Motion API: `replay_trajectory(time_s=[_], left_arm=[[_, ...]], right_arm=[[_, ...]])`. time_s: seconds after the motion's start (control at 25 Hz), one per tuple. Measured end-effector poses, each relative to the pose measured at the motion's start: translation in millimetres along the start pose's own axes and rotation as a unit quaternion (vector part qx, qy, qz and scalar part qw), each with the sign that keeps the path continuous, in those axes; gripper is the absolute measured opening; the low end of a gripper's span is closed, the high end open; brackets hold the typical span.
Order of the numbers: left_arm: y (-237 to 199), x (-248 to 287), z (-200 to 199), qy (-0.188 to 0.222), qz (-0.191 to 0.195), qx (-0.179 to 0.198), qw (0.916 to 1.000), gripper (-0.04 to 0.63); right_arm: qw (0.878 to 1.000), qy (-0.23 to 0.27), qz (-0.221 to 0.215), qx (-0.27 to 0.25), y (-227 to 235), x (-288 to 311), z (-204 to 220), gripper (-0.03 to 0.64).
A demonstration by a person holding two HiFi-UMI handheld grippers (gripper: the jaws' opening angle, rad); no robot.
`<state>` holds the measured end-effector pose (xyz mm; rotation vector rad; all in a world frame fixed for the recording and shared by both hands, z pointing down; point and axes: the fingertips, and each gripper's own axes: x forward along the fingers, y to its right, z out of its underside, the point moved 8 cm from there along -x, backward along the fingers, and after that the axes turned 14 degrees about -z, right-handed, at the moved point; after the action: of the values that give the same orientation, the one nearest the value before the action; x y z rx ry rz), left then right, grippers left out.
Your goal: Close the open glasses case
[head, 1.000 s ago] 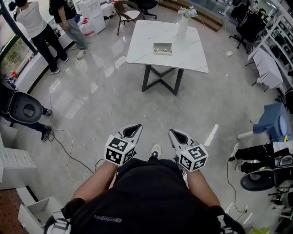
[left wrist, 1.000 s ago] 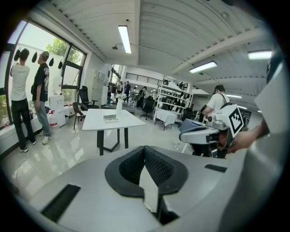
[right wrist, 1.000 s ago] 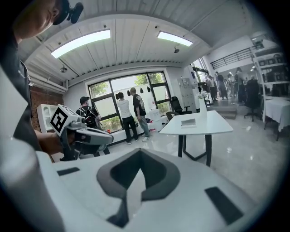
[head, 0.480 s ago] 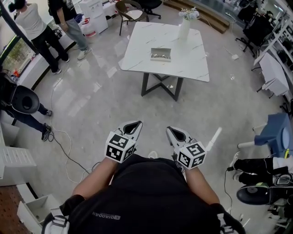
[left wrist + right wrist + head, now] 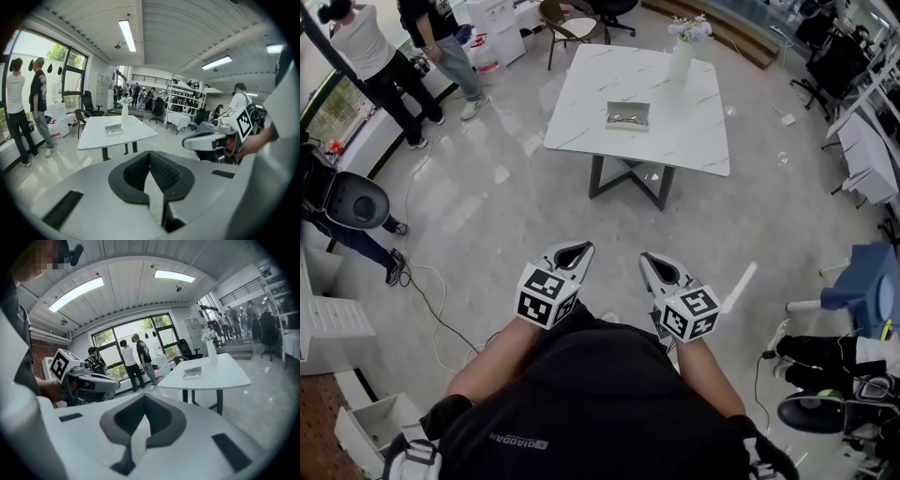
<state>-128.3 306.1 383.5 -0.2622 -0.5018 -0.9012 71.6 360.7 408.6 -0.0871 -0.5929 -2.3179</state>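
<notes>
The glasses case (image 5: 628, 115) lies open on the white marble table (image 5: 581, 112), far ahead of me; it also shows as a small pale box in the left gripper view (image 5: 114, 130) and the right gripper view (image 5: 192, 372). My left gripper (image 5: 579, 247) and right gripper (image 5: 646, 258) are held close to my body at waist height, side by side, both pointing toward the table. Each is shut with nothing in it: the left gripper (image 5: 150, 153) and the right gripper (image 5: 144, 396) have jaw tips that meet. Bare floor separates them from the table.
A white vase with flowers (image 5: 682, 54) stands at the table's far side. Two people (image 5: 366, 56) stand at the left by the window. A cable (image 5: 431, 300) runs over the floor on the left. Chairs and shelving (image 5: 862, 141) stand to the right.
The view has moved forward: the table and case sit slightly lower and nearer in the head view. Both grippers keep their place by my body, still shut.
</notes>
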Motion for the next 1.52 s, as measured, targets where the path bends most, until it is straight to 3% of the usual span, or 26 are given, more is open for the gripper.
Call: replay_trajectory(time_s=[0.32, 0.68, 1.32, 1.52], left_arm=[[-15.5, 43.9, 3.3, -0.026, 0.009, -0.013, 0.9995, 0.005], [-44.0, 131.5, -36.8, -0.018, 0.041, -0.002, 0.999, 0.005], [-203.6, 293.9, -160.1, 0.008, 0.099, 0.033, 0.9945, 0.003], [-236.1, 339.7, -183.6, 0.009, 0.125, 0.045, 0.9911, 0.003]], right_arm=[[1.0, -0.008, 0.02, 0.018, 34.8, 7.9, 4.2, 0.002], [0.998, -0.005, 0.056, 0.023, 109.1, 37.9, -22.7, 0.002], [0.993, -0.018, 0.114, -0.001, 229.7, 194.2, -149.3, 0.002], [0.99, -0.024, 0.137, -0.004, 262.2, 232.6, -176.8, 0.002]])
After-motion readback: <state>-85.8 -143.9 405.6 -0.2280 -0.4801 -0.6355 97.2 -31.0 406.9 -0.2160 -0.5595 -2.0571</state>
